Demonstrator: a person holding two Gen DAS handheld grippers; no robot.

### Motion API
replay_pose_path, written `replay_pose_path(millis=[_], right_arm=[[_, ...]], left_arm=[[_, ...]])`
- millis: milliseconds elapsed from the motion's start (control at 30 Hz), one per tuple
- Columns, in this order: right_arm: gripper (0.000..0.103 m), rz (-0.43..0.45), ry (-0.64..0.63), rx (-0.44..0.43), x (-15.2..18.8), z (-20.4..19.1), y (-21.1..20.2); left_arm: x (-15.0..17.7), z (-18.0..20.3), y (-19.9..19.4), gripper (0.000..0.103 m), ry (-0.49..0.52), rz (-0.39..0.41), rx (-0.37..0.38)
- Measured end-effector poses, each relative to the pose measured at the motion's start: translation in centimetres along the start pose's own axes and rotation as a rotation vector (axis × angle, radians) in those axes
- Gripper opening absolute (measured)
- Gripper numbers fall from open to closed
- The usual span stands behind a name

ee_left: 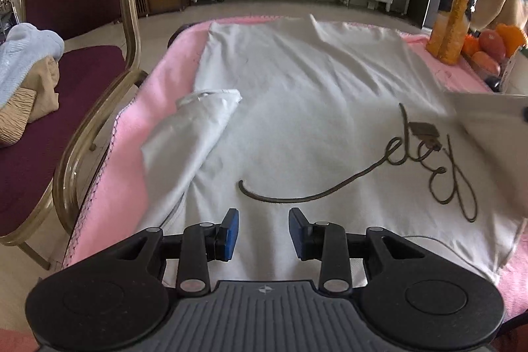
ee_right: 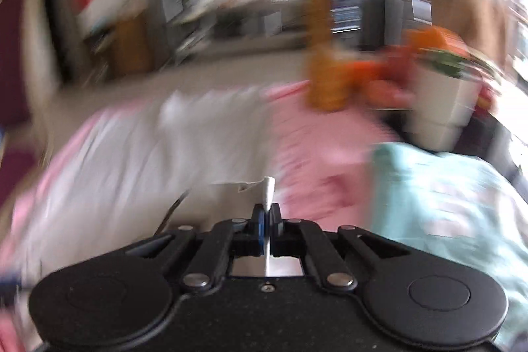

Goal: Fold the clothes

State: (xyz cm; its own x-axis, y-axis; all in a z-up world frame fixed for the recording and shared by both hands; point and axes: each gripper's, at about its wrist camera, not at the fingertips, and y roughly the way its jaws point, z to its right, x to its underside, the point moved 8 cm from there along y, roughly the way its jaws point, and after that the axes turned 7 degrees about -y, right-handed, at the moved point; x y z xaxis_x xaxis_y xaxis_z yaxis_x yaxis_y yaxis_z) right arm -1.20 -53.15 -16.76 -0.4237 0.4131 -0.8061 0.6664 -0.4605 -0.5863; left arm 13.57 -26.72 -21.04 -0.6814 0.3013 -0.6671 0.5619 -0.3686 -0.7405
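- The white T-shirt (ee_left: 297, 94) lies spread flat on a pink blanket (ee_left: 125, 160) that covers the table, filling most of the left wrist view from the centre out to 12 o'clock.
- A dark cursive print (ee_left: 439, 167) runs across the shirt's chest at about 3 to 4 o'clock in that view.
- One sleeve (ee_left: 194, 134) is folded in over the shirt's body at about 9 o'clock.
- The left gripper (ee_left: 263, 230) hangs low over the shirt's near end at 6 o'clock, jaws partly open with a clear gap and nothing between the blue pads (ee_left: 232, 231).
- The right gripper (ee_right: 266, 213) is closed tight on a white edge of fabric (ee_right: 268, 190), which sticks up between its fingers; the rest of this view is badly blurred.
- In the left wrist view a lifted flap of white cloth (ee_left: 488, 127) stretches in from 3 o'clock above the print.
- A folded mint-green garment (ee_right: 445, 187) lies on the blanket at 4 o'clock in the right wrist view.
- An orange drink bottle (ee_left: 457, 9) and some fruit (ee_left: 495, 45) stand at the table's far corner, at 2 o'clock.
- A maroon chair (ee_left: 66, 61) with clothes (ee_left: 26, 68) piled on its seat stands beside the table at 9 to 10 o'clock.
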Motion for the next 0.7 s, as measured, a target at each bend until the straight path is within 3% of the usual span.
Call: replay_pose_path(millis=[100, 200, 367, 533, 633, 700], right_arm=[[0.003, 0.017, 0.233, 0.088, 0.2, 7.0, -1.2], [0.003, -0.045, 0.374, 0.140, 2.6, 11.0, -0.5], [0.004, -0.126, 0.334, 0.242, 5.3, 12.4, 0.1], [0.011, -0.056, 0.363, 0.216, 4.5, 11.6, -2.4], [0.013, -0.020, 0.310, 0.090, 3.6, 8.4, -2.6], [0.016, -0.066, 0.256, -0.051, 3.8, 5.1, -1.7]], left_arm=[[0.1, 0.2, -0.3, 0.034, -0.007, 0.007, 0.017], [0.5, 0.5, -0.2, 0.034, 0.001, 0.005, 0.013], [1.2, 1.1, -0.1, 0.034, 0.042, -0.002, -0.007], [1.5, 0.8, -0.9, 0.036, 0.036, 0.003, -0.011], [1.5, 0.5, -0.8, 0.036, 0.012, -0.009, -0.007], [1.6, 0.3, -0.6, 0.036, -0.002, -0.019, -0.006]])
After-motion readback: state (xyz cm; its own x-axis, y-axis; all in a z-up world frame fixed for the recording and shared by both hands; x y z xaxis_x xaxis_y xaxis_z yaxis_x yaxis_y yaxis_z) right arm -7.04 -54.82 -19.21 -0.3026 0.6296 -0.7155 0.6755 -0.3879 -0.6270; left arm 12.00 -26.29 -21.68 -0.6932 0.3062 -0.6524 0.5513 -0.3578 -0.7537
